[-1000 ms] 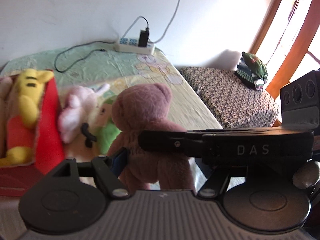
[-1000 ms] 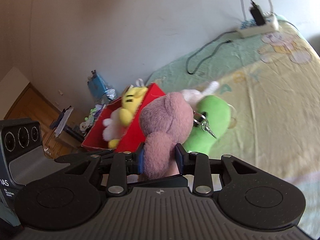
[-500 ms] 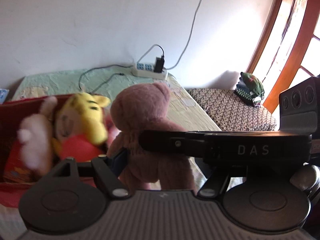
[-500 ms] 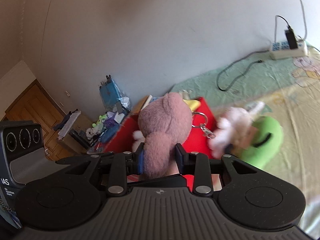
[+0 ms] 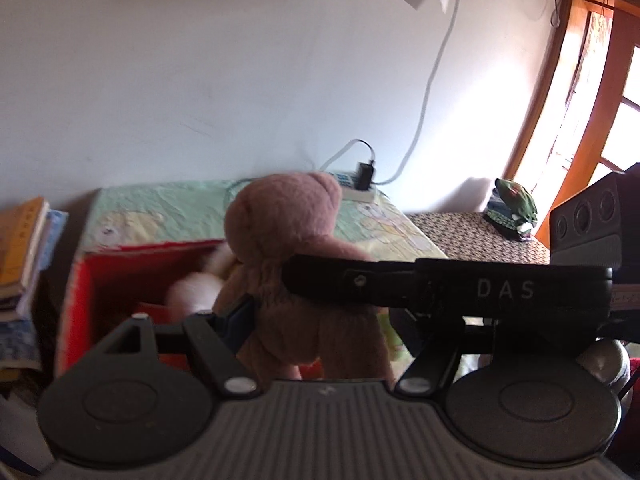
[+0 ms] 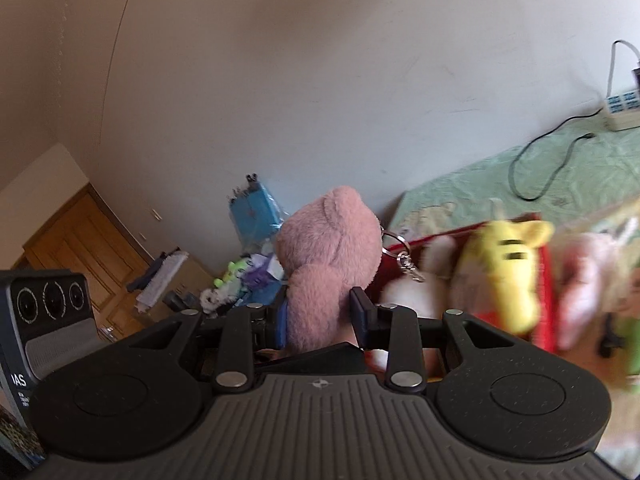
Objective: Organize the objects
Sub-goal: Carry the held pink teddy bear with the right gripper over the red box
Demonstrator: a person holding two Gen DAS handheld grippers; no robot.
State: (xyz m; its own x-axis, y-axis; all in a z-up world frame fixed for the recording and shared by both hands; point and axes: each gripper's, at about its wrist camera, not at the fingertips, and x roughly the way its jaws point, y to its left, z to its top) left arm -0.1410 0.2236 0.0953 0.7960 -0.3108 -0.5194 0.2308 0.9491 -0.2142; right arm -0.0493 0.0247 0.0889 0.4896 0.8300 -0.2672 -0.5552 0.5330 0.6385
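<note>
Since a second ago the red box (image 5: pixel 80 292) swings from 9 o'clock to beneath us. Both claws, left gripper (image 5: pixel 320 316) and right gripper (image 6: pixel 322 312), clench the pink teddy bear (image 5: pixel 296 264), upright, head at 12 o'clock, above the box.

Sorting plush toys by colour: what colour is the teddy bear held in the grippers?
Dusty pink teddy bear, clearest in the right wrist view.

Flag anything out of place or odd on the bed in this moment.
Mainly the power strip: it lies on the bed with a charger plugged in and its cable looping over the sheet. Two plush toys also lie outside the red box.
</note>
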